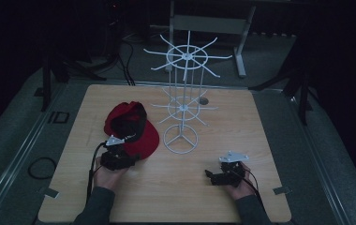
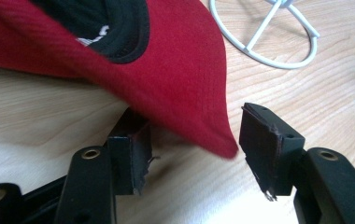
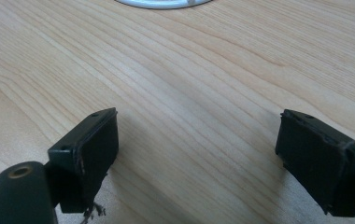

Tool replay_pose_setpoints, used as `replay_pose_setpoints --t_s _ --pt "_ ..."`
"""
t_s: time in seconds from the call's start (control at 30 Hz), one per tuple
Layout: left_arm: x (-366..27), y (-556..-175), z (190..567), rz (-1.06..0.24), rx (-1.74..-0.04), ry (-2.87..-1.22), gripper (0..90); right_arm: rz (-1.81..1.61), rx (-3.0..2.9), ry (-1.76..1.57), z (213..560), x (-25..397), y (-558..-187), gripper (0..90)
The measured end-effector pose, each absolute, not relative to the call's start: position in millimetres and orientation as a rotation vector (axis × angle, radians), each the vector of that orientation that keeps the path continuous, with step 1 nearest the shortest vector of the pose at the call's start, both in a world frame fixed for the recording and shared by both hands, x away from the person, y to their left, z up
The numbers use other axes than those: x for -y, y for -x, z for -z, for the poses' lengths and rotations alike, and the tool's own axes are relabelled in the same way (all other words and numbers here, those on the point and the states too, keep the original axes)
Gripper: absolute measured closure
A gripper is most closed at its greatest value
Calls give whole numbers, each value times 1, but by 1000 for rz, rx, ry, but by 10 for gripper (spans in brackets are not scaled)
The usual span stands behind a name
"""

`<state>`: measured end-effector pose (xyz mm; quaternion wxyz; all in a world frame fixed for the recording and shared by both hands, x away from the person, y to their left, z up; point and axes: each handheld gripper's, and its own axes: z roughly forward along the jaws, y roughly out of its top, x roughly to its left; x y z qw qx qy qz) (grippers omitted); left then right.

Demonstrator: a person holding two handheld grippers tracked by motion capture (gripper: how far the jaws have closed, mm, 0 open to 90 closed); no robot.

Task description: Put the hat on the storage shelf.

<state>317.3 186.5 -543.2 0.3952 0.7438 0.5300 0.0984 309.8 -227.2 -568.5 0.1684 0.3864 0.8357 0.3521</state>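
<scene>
A red cap (image 1: 131, 129) with a black lining lies upside down on the wooden table (image 1: 260, 140), left of a white wire rack (image 1: 181, 93). My left gripper (image 1: 130, 159) is at the cap's near edge. In the left gripper view the jaws stand open, and the red brim (image 2: 185, 93) reaches down between the two pads (image 2: 129, 158) without being pinched. My right gripper (image 1: 209, 176) rests low at the table's near right, open, with bare wood between its pads (image 3: 96, 149). The rack's round base (image 2: 264, 37) lies just beyond the cap.
The rack has two tiers of spokes on a thin pole, and its ring base (image 1: 181, 139) sits mid-table. A cable coil (image 1: 40, 167) lies on the floor at the left. A grey stand (image 1: 213, 28) is behind the table.
</scene>
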Motion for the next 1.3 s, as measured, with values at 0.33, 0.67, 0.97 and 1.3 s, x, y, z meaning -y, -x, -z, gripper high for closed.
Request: replay_pose_setpoints --t_s 0.33,0.67,0.97,1.3 --pt "-180 -334 551 -238 -1371 -1883 466 -1000 -2377 -1101 568 227 -310 131" --pt "-173 -337 556 -249 -1373 -1900 494 -1000 -2377 -1102 568 227 -310 131" --pt "-175 -338 558 -199 -1399 -1887 547 -1000 -2377 -1100 568 227 -310 131" --pt "-174 -335 557 -199 -1379 -1871 613 -1000 -2377 -1100 568 227 -310 132"
